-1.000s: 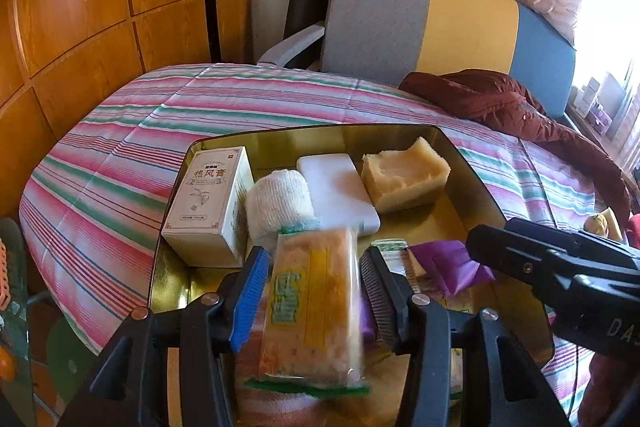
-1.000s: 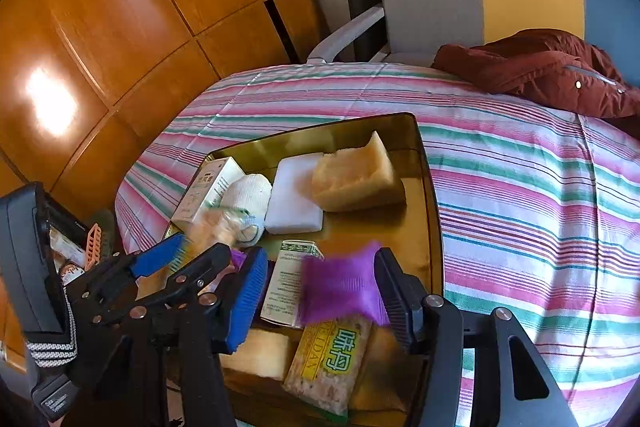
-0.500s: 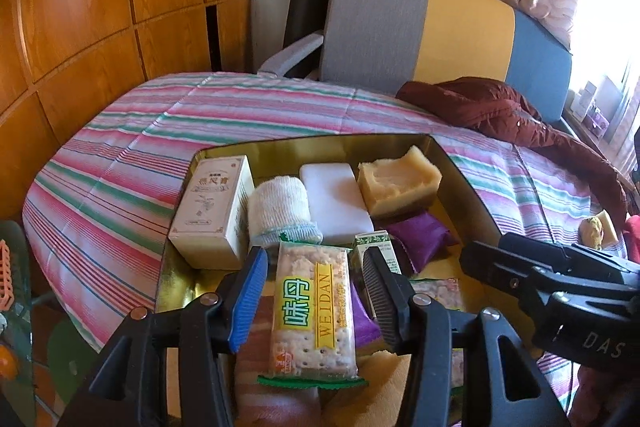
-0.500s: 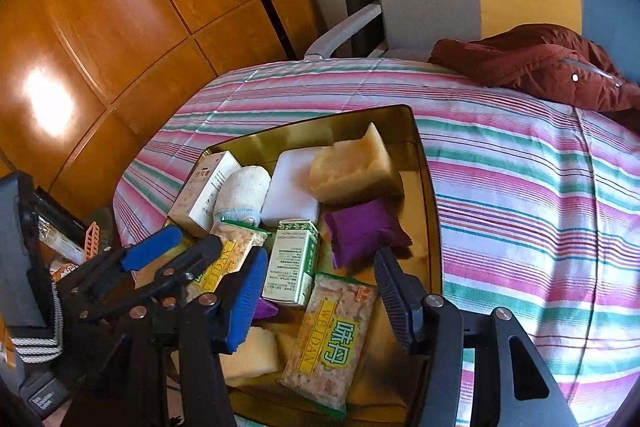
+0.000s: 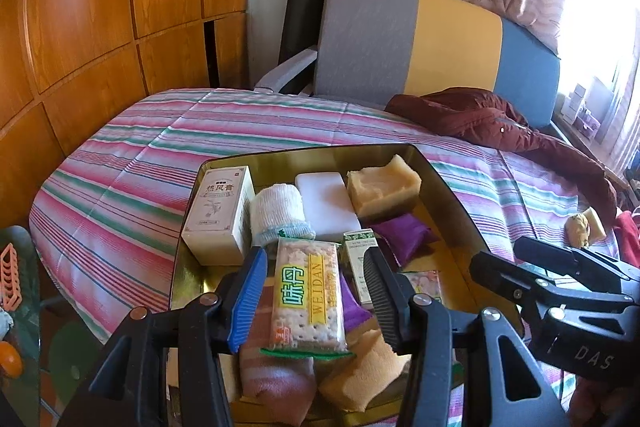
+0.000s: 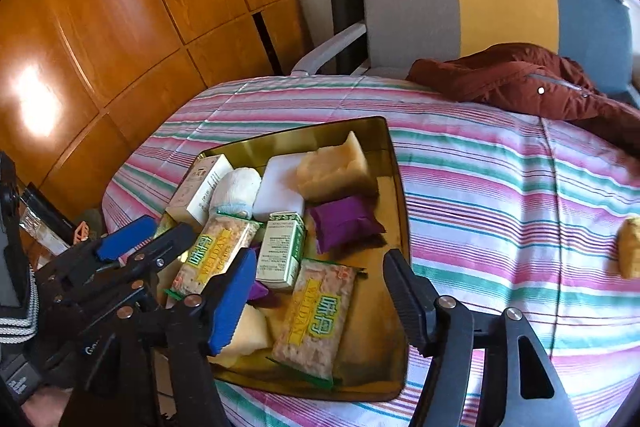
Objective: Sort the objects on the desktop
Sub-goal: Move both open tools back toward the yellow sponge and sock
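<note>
Gold tin, that was the tin tray [image 5: 312, 161] I was filling, and it sat on the striped cloth [image 6: 500, 187] over the desk. My left claw [image 5: 314, 259] stood apart above its near end. One cracker pack [image 5: 308, 291] lay between the pads on top of the pile, with a gap showing on each side, so I read it as let go. My right claw [image 6: 320, 259] had just been opening. Nothing was clamped in it, and the second cracker pack [image 6: 316, 323] lay flat on the tray floor below the jaws.

As I judged it, the step was to get both claws out cleanly. I would have drawn each one up and back along its own line, with the pads kept wide so no wrapper caught and slid off the heap. One yellow lump [image 6: 630, 251] still lay out on the cloth, well apart from the tray, and I took it for the next pick.

My count in the tray:
- two cracker packs
- one cream box [image 5: 218, 211]
- one green-and-white box [image 6: 280, 251]
- one rolled white cloth [image 5: 280, 207]
- one white block [image 5: 320, 195]
- one yellow-brown chunk [image 5: 380, 187]
- one purple pouch [image 6: 344, 223], with a second patch of purple mostly buried

The soft pieces at the near edge were too hidden to count.
</note>
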Tool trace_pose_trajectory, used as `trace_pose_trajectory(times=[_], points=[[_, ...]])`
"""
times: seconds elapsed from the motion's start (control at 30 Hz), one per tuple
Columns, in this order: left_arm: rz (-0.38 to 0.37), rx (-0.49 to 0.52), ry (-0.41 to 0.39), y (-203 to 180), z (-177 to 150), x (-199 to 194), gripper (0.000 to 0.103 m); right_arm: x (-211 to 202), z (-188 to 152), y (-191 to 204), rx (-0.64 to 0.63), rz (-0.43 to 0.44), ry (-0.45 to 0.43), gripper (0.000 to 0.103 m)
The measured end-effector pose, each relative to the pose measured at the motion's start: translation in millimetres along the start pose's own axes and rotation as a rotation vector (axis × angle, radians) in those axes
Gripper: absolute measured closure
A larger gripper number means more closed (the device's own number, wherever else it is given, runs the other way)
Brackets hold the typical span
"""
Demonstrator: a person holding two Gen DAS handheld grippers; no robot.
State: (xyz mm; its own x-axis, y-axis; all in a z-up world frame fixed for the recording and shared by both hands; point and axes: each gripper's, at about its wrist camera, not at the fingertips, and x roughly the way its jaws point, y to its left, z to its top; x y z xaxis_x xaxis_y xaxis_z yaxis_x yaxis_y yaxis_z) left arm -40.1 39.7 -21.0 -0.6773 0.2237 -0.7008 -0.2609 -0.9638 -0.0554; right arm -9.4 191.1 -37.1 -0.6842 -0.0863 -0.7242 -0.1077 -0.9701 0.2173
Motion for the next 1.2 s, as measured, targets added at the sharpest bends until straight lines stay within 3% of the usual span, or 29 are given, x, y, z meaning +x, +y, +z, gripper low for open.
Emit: trace_pose_trajectory(times=[0.13, 0.67, 0.9, 1.2], points=[[0.003, 0.016, -0.01, -5.4, -1.5, -5.3, 0.052, -7.9, -6.6, 1.0, -0.013, -0.035, -0.017, 0.031], [-0.027, 0.079, -0.024, -33.2, -5.9, -17.8, 0.052, -28.1, -18.4, -12.1, 0.006, -0.092, -0.058, 0.029], [-0.033, 0.12, -0.019, -49.4, -6.5, -17.1, 0.052, -36.2, -19.9, -26.1, 0.03, -0.117, -0.076, 0.023], [-0.088, 0.171, -0.013, -76.5, -1.9, -13.9, 0.052, -47.7, -21.3, -56.9, 0.072, -0.175, -0.083, 0.022]])
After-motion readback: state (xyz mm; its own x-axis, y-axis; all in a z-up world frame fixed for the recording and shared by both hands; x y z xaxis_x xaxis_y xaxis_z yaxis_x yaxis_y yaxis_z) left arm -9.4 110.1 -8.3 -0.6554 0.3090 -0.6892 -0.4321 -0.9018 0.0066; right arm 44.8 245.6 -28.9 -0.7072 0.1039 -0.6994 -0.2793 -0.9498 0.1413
